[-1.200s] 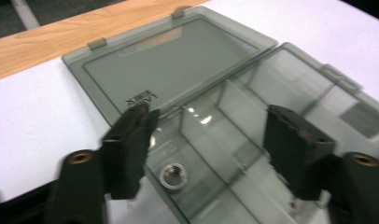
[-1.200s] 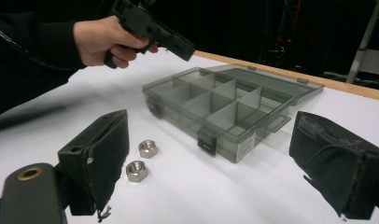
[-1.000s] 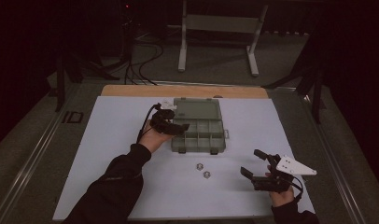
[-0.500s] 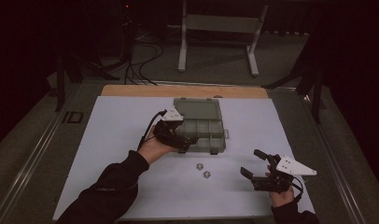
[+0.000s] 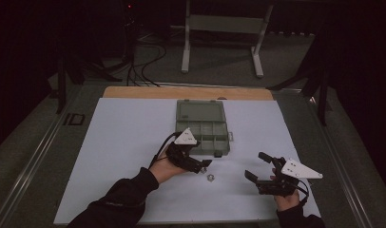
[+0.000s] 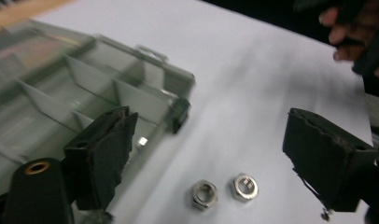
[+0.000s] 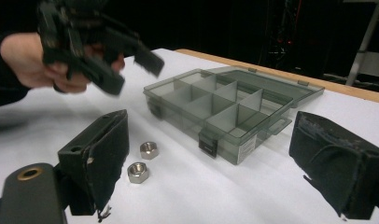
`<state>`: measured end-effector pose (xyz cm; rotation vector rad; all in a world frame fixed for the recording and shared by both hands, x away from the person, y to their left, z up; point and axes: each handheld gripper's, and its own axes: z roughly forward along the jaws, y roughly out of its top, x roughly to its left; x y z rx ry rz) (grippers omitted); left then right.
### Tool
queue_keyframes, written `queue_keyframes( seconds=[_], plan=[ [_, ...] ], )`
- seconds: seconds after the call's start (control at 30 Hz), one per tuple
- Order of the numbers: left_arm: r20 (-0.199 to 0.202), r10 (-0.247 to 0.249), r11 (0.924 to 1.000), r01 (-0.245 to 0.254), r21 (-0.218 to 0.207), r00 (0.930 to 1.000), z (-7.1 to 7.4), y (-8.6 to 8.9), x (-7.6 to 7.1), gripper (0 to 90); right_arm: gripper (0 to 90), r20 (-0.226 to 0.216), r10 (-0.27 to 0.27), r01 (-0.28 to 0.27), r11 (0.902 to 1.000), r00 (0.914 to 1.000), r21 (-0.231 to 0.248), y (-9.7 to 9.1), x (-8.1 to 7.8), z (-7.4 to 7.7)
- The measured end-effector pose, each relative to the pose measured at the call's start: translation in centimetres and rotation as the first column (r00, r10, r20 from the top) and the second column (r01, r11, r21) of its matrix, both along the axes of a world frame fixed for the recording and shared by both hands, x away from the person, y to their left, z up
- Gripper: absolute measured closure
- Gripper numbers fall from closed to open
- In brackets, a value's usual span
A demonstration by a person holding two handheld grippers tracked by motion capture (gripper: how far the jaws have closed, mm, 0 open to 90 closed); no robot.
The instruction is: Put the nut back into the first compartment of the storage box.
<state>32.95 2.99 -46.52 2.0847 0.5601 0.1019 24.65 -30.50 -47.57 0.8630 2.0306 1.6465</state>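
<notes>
Left gripper view puts my left hand-held gripper (image 6: pixel 215 154), jaws apart and just closing partway with nothing gripped, above two nuts (image 6: pixel 205 194); I should straddle one squarely.

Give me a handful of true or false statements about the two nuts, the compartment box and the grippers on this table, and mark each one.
1. Two metal nuts lie on the white sheet, outside the compartment box. True.
2. The box's lid is shut. False: the lid is folded open and the divided compartments are exposed.
3. The left gripper holds a nut between its jaws. False: its jaws are open and nothing is in them; both nuts lie on the sheet below.
4. The right gripper has its jaws open with nothing between them. True.
5. The nuts lie on the far side of the box from the person. False: they lie on the near side, in front of the box.
</notes>
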Motion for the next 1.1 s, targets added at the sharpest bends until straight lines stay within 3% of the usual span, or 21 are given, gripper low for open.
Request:
queue_keyframes(
  seconds=[0.13, 0.43, 0.63, 0.8, 0.87, 0.93, 1.1],
  plan=[
    [-0.022, -0.023, 0.9996, 0.024, 0.014, 0.9995, -1.3, -0.3, -0.2, 25.9, 12.1, 0.002, 0.002, -0.002, 1.0, 1.0, -0.001, 0.0, 0.0, 0.0],
    [-0.031, -0.048, 0.9939, 0.051, 0.098, 0.9983, -3.3, -0.9, -0.7, 43.9, 12.1, 0.0, 0.003, -0.003, 1.0, 1.0, -0.001, 0.0, 0.0, 0.0],
    [-0.037, -0.08, 0.9833, 0.085, 0.161, 0.9961, -4.5, -1.3, -0.7, 52.6, 12.1, -0.003, 0.003, -0.003, 1.0, 1.0, 0.0, 0.0, 0.0, 0.0],
    [-0.027, -0.082, 0.9766, 0.086, 0.197, 0.9962, -5.3, -1.6, -0.7, 58.8, 12.1, 0.0, 0.003, -0.003, 1.0, 1.0, -0.001, 0.0, 0.0, 0.0],
    [-0.005, -0.087, 0.9723, 0.086, 0.217, 0.9962, -5.5, -1.7, -0.8, 60.8, 12.1, -0.004, 0.005, -0.005, 1.0, 1.0, 0.001, 0.0, 0.0, 0.0],
    [0.005, -0.079, 0.9727, 0.076, 0.219, 0.9969, -5.5, -1.8, -0.9, 63.0, 12.1, -0.005, 0.005, -0.005, 1.0, 1.0, 0.002, 0.0, 0.0, 0.0],
    [0.03, -0.081, 0.9606, 0.07, 0.269, 0.9963, -5.3, -2.1, -0.9, 68.4, 12.1, -0.004, 0.004, -0.004, 1.0, 1.0, -0.001, 0.0, 0.0, 0.0]
  ],
)
